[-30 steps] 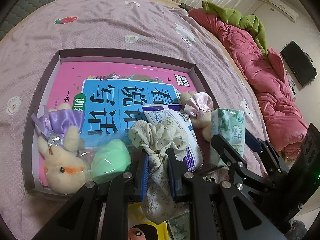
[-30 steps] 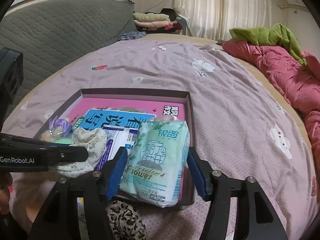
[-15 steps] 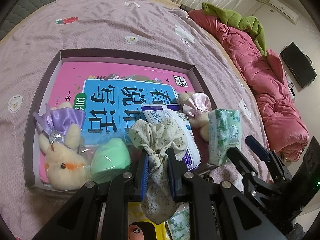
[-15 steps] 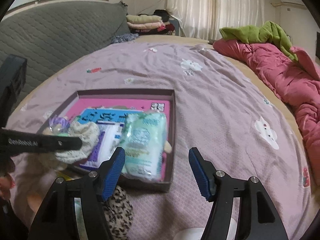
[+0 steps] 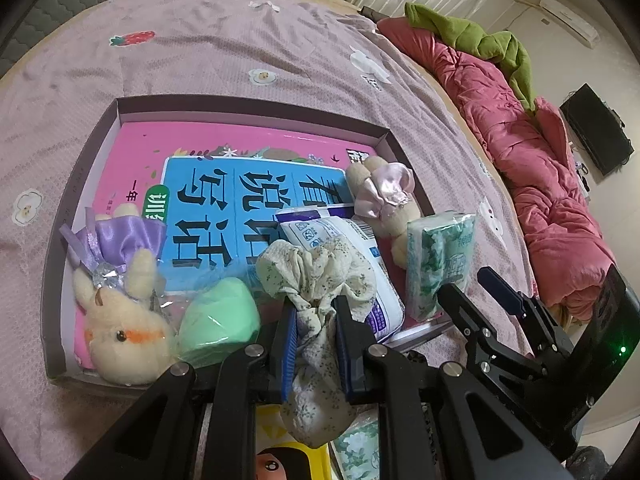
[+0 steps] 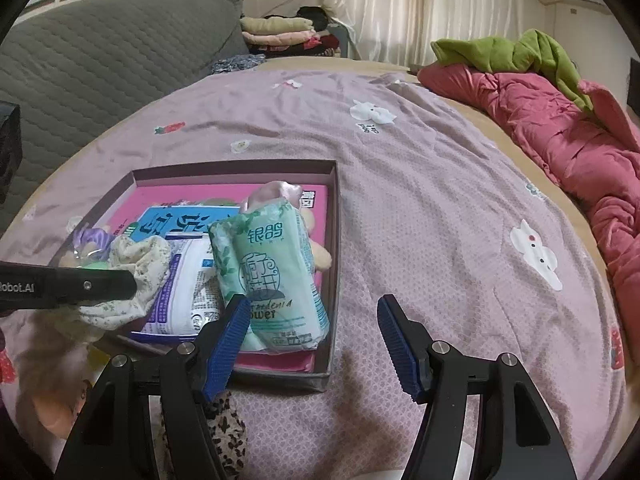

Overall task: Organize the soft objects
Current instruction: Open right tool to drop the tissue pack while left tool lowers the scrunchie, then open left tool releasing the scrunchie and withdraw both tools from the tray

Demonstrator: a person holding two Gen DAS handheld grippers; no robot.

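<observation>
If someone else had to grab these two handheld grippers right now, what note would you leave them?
Left gripper: shut on the floral cloth, held over the box's near edge, not yet let go.
Right gripper: open and empty, just in front of the box's near right corner.
In the shallow box, on top of a pink book: purple-dress bunny, green soft lump, white tissue pack, pink-dress plush, green tissue pack leaning upright at the right wall.
Left to do: release the cloth into the box; a leopard-print item lies outside, in front of the box.
</observation>
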